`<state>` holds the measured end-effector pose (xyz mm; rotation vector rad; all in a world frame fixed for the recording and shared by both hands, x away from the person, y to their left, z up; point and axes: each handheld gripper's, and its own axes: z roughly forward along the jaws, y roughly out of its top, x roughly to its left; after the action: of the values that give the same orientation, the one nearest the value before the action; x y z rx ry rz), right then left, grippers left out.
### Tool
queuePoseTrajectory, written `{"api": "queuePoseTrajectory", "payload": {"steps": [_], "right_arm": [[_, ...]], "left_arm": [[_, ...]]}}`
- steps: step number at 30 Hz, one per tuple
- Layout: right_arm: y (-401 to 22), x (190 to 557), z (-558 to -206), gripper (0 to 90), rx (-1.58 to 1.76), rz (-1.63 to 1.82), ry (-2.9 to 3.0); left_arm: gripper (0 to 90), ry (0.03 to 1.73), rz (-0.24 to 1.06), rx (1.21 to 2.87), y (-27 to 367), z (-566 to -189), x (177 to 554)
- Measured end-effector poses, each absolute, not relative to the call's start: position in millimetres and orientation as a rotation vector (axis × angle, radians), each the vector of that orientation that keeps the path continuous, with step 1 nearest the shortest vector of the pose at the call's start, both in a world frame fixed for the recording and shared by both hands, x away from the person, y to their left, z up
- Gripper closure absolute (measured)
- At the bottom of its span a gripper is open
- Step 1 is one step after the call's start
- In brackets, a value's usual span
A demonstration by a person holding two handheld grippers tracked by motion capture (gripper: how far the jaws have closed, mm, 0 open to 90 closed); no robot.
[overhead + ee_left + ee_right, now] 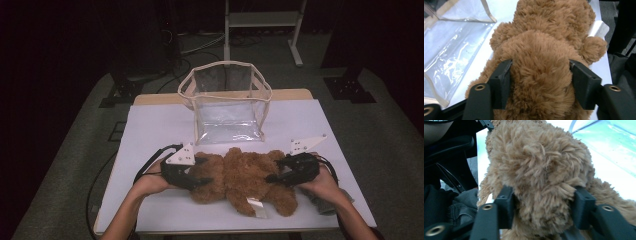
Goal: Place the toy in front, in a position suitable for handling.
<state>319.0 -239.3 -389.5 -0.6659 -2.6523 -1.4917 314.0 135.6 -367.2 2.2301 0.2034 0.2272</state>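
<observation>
A brown plush teddy bear (242,177) lies across the white-covered table (150,125) near its front edge, with a white tag (255,207) sticking out below it. My left gripper (205,172) holds the bear's left end; in the left gripper view its jaws (540,77) flank a rounded furry part (541,75) and the pads press into the fur. My right gripper (272,172) holds the bear's right end. In the right gripper view its jaws (544,202) pinch a fluffy lump of the bear (541,170).
A clear plastic bag (227,100) with beige trim stands open just behind the bear, its mouth facing up. A grey cloth (325,202) lies under my right hand. Beyond the table, a white metal stand (262,25) is on the floor.
</observation>
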Motion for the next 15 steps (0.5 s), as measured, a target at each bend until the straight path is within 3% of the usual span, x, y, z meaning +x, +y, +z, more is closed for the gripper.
{"api": "queuePoseTrajectory", "payload": {"steps": [15], "right_arm": [[-259, 317, -366, 36.8, -0.666, -1.505, -2.66]], "left_arm": [[23.5, 0.217, 0.216, 2.168, 135, -364, 314]]}}
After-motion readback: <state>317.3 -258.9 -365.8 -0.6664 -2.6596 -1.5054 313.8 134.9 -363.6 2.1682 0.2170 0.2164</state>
